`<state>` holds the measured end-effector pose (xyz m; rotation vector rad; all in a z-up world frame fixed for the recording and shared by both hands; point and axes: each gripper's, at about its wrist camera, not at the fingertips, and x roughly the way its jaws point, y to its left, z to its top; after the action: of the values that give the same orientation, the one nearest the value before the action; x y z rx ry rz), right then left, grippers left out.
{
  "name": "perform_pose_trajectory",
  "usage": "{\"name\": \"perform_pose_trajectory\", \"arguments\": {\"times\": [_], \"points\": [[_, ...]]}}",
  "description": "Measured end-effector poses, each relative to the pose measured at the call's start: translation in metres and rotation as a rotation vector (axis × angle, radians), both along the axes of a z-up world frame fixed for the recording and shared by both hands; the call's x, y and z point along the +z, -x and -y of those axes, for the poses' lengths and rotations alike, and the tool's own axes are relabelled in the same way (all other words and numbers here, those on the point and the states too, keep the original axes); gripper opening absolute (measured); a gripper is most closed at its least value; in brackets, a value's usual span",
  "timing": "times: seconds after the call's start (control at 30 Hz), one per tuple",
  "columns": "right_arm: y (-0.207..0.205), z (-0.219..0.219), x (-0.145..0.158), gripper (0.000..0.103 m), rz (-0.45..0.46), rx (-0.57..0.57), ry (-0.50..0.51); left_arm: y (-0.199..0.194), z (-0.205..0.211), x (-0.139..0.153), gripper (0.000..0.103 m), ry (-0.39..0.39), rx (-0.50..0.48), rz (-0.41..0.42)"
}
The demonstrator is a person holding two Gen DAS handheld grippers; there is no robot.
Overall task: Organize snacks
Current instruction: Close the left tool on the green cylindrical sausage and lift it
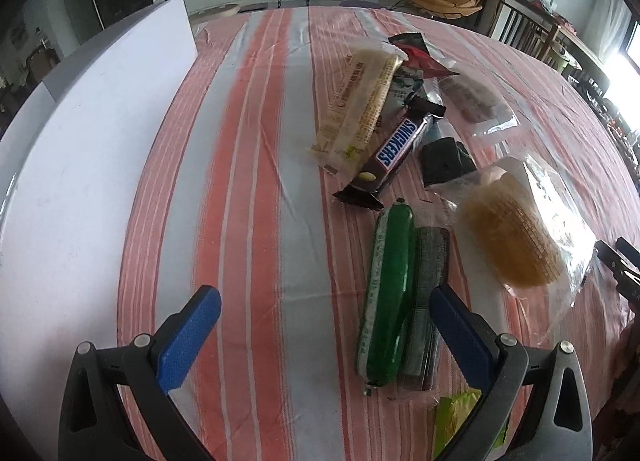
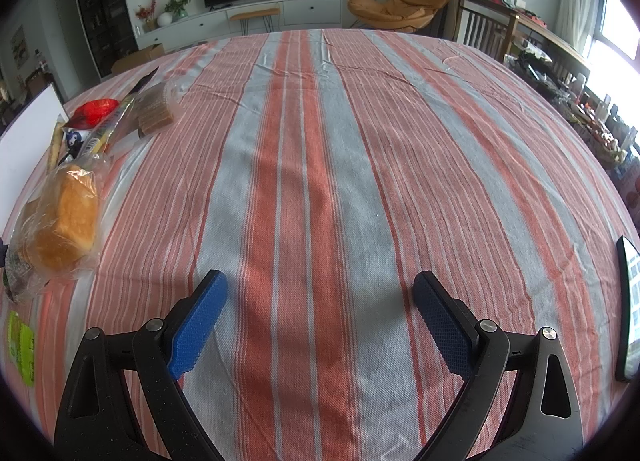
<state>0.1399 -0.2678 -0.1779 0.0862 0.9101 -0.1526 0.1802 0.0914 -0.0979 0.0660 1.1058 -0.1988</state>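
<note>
a table under a red and grey striped cloth (image 2: pixel 320 181), seen from two hand-held grippers. at the far left stands a white box (image 1: pixel 80 141), its wall facing the snacks; it is likely where they are meant to go, though its inside is not visible. to its right the left gripper (image 1: pixel 324 325) hovers low with its blue pads spread wide and nothing between them, seemingly lined up for a pick. just right of its centre a green tube-shaped snack (image 1: pixel 390 293) lies lengthwise beside a dark flat packet (image 1: pixel 428 301), the two touching. farther off, a snickers bar (image 1: pixel 394 151) rests slanted against a long pale wafer pack (image 1: pixel 360 105), heaped loosely with a small dark green packet (image 1: pixel 446 159), a red wrapper (image 1: pixel 420 55) and a clear bag of brown biscuits (image 1: pixel 474 97). right of these sits a bagged bread loaf (image 1: pixel 512 229). nearest, a lime green packet (image 1: pixel 456 417) peeks out. further right, the right gripper (image 2: pixel 320 325) waits over bare cloth, fingers also spread and empty, well apart from the pile. a dark phone-like slab (image 2: pixel 630 309) lies at the far right edge.
</note>
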Motion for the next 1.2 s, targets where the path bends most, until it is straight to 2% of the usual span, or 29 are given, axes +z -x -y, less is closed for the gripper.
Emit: {"name": "perform_pose_trajectory", "arguments": {"times": [0.23,0.43,0.63,0.83,1.03,1.13,1.17,1.2], "points": [[0.000,0.000,0.000,0.096,0.000,0.000,0.000,0.003,0.010,-0.006,0.103,0.009,-0.025,-0.009],[0.000,0.000,0.000,0.096,0.000,0.000,0.000,0.007,0.021,-0.017,0.103,-0.048,-0.046,-0.010],[0.000,0.000,0.000,0.096,0.000,0.000,0.000,0.004,0.006,-0.017,0.103,-0.070,-0.010,-0.032],[0.000,0.000,0.000,0.096,0.000,0.000,0.000,0.003,0.004,-0.013,0.103,-0.092,-0.032,-0.017],[0.000,0.000,0.000,0.096,0.000,0.000,0.000,-0.001,0.004,0.014,0.103,-0.028,-0.064,0.037],[0.000,0.000,0.000,0.096,0.000,0.000,0.000,-0.010,0.006,0.015,0.101,-0.102,-0.063,0.054],[0.000,0.000,0.000,0.096,0.000,0.000,0.000,-0.013,0.004,0.012,0.095,-0.160,-0.054,0.055],[0.000,0.000,0.000,0.096,0.000,0.000,0.000,-0.015,0.003,0.008,0.093,-0.177,-0.055,0.046]]}}
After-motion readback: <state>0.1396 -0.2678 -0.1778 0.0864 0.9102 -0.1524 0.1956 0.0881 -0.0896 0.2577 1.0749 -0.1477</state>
